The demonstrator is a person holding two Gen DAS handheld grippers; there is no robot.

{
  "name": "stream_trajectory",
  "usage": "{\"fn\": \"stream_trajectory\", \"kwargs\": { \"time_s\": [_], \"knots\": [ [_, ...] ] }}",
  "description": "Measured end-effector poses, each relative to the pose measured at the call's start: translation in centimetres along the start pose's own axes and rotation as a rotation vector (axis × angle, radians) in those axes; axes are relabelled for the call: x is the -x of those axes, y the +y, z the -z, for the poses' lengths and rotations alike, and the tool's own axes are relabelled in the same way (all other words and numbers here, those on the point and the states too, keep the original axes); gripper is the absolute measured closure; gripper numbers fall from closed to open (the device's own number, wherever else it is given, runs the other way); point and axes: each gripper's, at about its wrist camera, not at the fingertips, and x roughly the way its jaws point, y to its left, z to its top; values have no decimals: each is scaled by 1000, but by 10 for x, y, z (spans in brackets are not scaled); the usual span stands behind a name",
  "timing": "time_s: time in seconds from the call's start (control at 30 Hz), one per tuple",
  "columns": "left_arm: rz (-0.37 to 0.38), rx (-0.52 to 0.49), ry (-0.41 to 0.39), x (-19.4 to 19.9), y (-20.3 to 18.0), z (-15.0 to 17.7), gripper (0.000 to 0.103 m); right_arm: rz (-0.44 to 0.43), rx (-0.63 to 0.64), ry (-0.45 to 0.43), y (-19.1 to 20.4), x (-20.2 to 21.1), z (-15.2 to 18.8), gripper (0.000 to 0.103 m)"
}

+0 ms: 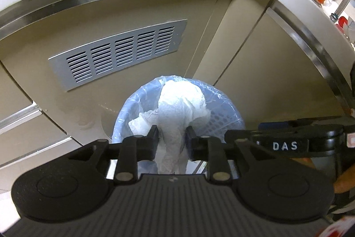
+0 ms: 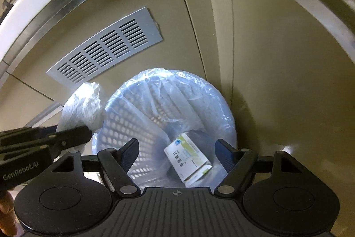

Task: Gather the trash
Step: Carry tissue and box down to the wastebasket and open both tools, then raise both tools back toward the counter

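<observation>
Left gripper (image 1: 172, 137) holds tissue (image 1: 177, 108) over bin (image 2: 221, 103) for dropping; right gripper (image 2: 176, 148), at three o'clock, gapes empty.

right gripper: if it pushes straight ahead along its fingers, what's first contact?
Probably the small white-and-green box lying at the bottom of the lined bin. The right gripper stands open and empty over the bin mouth, with nothing between it and the box. Depth is hard to judge through the fisheye.
</observation>
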Motion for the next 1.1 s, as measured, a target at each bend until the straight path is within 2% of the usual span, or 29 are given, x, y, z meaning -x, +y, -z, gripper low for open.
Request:
{"fn": "stream_trajectory", "kwargs": {
  "time_s": [0.07, 0.1, 0.4, 0.67, 0.93, 1.1],
  "knots": [
    [8, -6, 0, 0, -1, 0, 61, 6, 1, -2, 0, 4, 0, 28],
    [9, -8, 1, 0, -2, -1, 60, 6, 1, -3, 0, 6, 0, 28],
    [-1, -9, 8, 9, -4, 1, 59, -7, 3, -5, 2, 21, 9, 27],
    [-45, 0, -3, 38, -2, 3, 59, -62, 3, -19, 8, 48, 11, 27],
    [-80, -13, -72, 80, -16, -14, 59, -152, 16, -97, 20, 90, 2, 27],
    [-85, -23, -148, 108, -25, -29, 59, -214, 21, -199, 22, 123, -8, 26]
  ]
}}
